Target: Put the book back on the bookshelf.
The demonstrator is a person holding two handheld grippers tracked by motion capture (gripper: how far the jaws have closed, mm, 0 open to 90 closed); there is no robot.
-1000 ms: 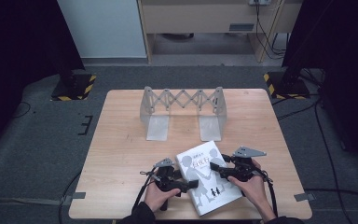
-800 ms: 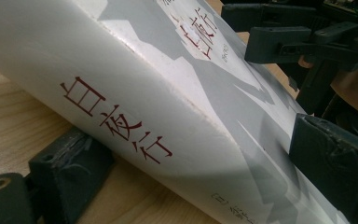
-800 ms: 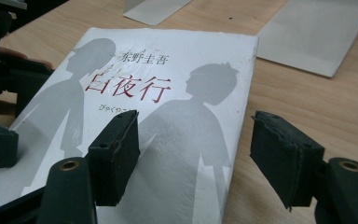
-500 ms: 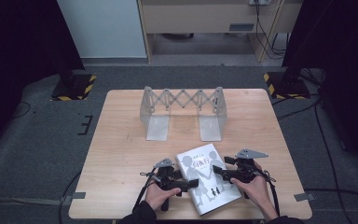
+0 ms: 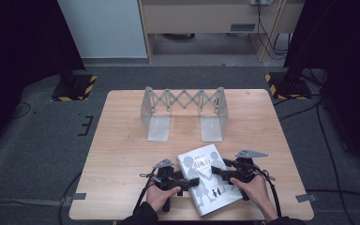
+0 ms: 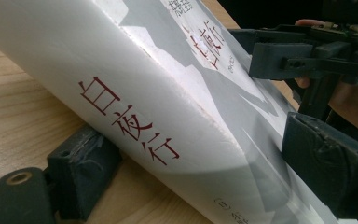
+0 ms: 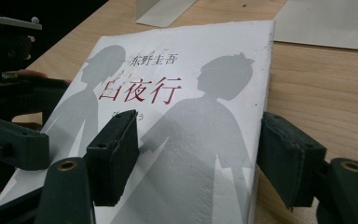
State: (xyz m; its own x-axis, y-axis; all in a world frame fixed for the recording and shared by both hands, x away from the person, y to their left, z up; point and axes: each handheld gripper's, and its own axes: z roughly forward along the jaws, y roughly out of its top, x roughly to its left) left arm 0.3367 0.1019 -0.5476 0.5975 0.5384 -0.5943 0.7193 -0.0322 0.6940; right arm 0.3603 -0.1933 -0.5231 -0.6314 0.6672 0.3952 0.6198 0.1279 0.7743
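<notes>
A white paperback book (image 5: 209, 180) lies near the table's front edge. The left gripper (image 6: 200, 154) straddles its spine, jaws just closing, not yet clamped; the right gripper (image 7: 200, 163) stands open over the cover. The spine should be seated fully before it is lifted toward the folding bookstand (image 5: 183, 111).

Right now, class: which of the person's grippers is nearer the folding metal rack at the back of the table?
Right, narrowly. The right gripper sits at the book's right edge, slightly closer to the rack; the left gripper sits lower, at the book's spine side.
</notes>
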